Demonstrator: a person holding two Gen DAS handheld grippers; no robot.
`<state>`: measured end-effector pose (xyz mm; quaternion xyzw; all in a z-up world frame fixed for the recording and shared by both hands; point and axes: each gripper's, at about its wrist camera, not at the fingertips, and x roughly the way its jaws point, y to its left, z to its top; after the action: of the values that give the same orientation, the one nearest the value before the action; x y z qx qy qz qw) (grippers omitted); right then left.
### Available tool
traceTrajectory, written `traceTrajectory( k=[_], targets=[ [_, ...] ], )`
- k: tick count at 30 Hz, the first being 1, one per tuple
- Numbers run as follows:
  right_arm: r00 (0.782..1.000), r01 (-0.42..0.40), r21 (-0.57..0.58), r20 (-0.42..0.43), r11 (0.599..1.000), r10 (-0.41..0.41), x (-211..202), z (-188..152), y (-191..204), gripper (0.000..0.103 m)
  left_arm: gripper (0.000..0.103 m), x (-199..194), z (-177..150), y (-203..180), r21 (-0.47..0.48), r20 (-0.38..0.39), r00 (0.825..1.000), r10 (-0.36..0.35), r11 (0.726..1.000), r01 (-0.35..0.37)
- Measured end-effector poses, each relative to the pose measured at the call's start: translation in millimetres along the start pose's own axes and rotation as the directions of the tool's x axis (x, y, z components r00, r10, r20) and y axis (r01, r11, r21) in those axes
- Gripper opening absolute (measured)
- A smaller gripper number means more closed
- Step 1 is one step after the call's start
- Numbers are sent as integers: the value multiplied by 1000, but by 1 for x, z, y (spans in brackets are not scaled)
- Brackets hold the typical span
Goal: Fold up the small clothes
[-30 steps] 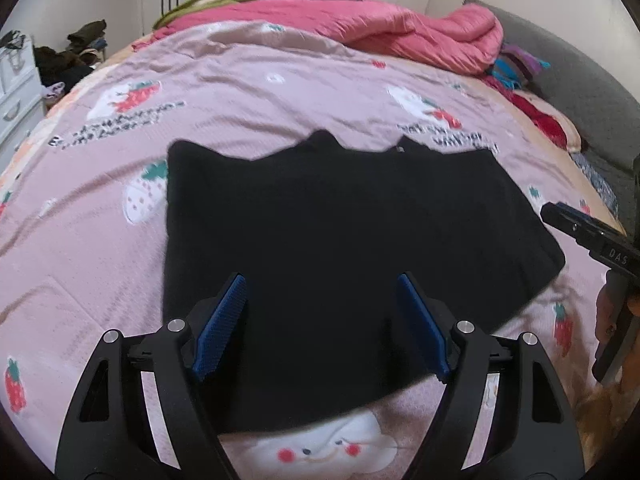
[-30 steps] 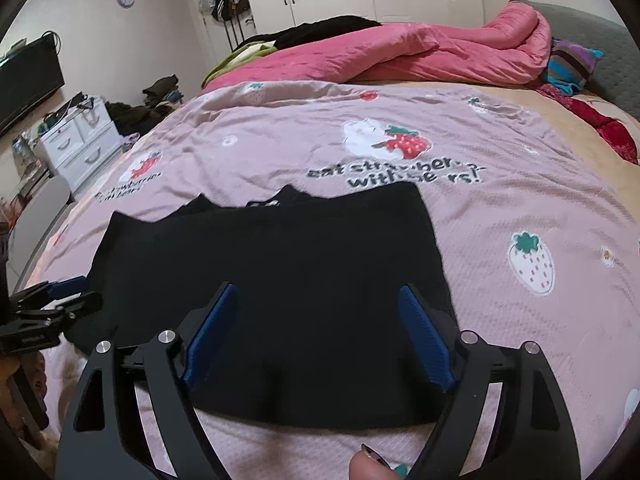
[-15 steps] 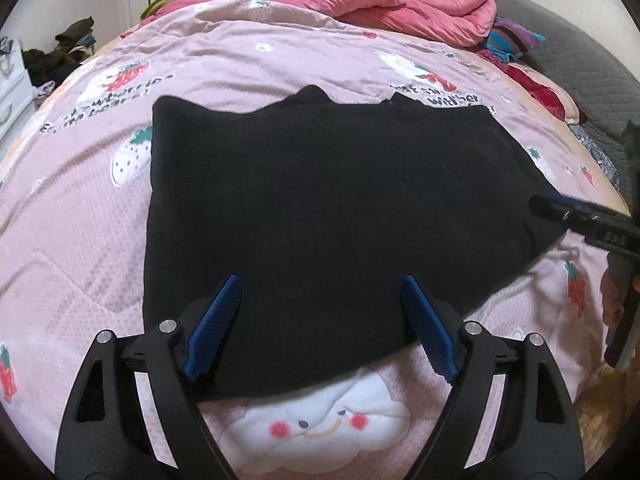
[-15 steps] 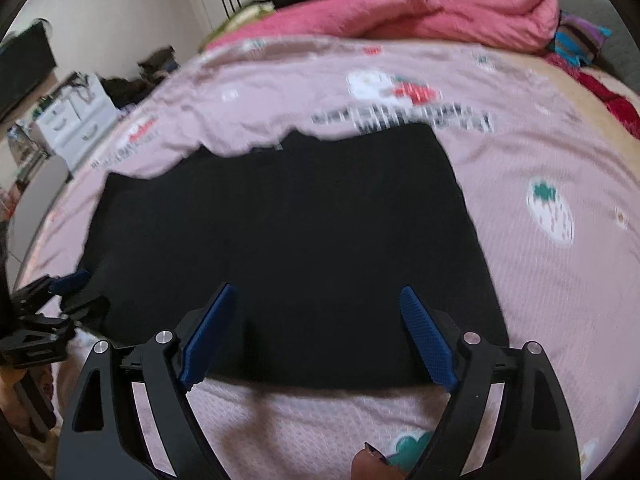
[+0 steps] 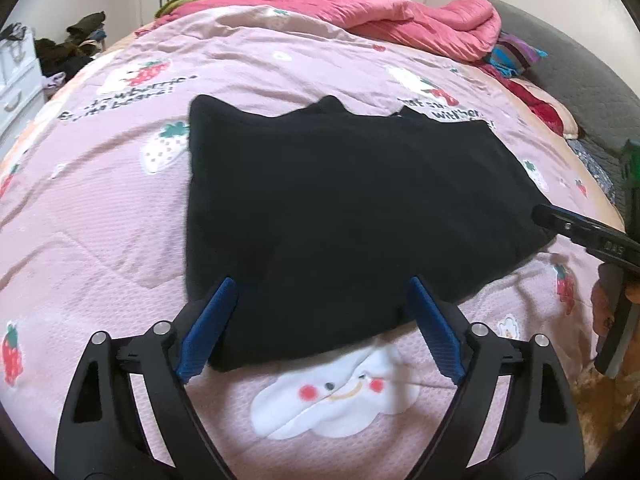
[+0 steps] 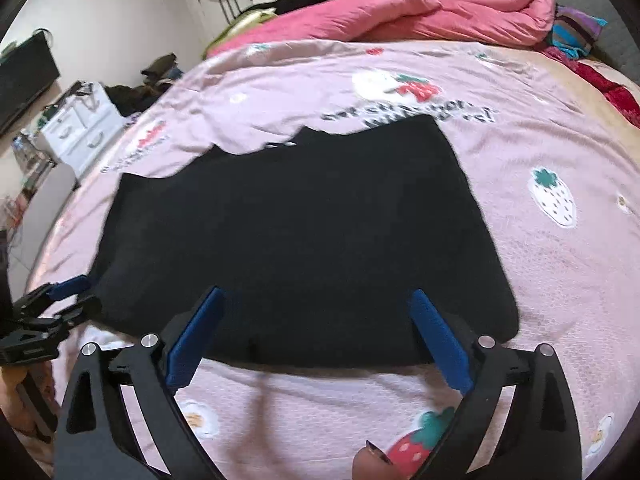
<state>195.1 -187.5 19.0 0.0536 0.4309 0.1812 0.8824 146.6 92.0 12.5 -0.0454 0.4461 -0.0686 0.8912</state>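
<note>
Left wrist view: a black garment lies spread flat on the bed, on a pink cover printed with strawberries. Its cloth is so dark that folds and seams cannot be made out, so what kind of garment it is stays unclear; two small peaks rise along its far edge. The left claw reaches over the garment's near edge with its jaws opening wide. Cloth shows between the blue pads, but they do not press on it; whether the tips touch the fabric cannot be told. The right claw enters beside the garment's right corner, cut off by the picture's edge, its jaws not readable here. Beyond the garment lies a bunched pink quilt.

Right wrist view: the garment fills the middle, slightly blurred. The right claw hangs over the garment's near edge, jaws opening wide, cloth between the pads without being pinched. A fingertip shows nearer than the garment, mostly cut off. The left claw sits at the garment's left corner, only partly visible. Beyond that corner stands a white drawer unit.
</note>
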Motion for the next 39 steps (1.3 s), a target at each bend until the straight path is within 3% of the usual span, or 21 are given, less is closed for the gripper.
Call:
traceTrajectory(
  k=[5,15,24,30,39],
  targets=[
    [999,-32,-81,20,996,33,-1,0,31,97,92,-7,-3,10,-19,11,999,50,999,-50],
    [996,-41,-278,60,960,60,3,-11,94,98,93,-16,-6,49,-99,4,991,135,986,-133],
    [995,-52,-441,58,896,87,14,-26,151,98,93,-24,-6,77,-159,9,985,173,973,-169],
    [997,-53,-542,23,839,78,37,-36,195,98,93,-9,9,94,-215,-16,983,181,960,-180],
    [995,96,-693,68,715,-68,85,-54,231,98,93,22,39,103,-247,-56,978,201,946,-209]
  ],
)
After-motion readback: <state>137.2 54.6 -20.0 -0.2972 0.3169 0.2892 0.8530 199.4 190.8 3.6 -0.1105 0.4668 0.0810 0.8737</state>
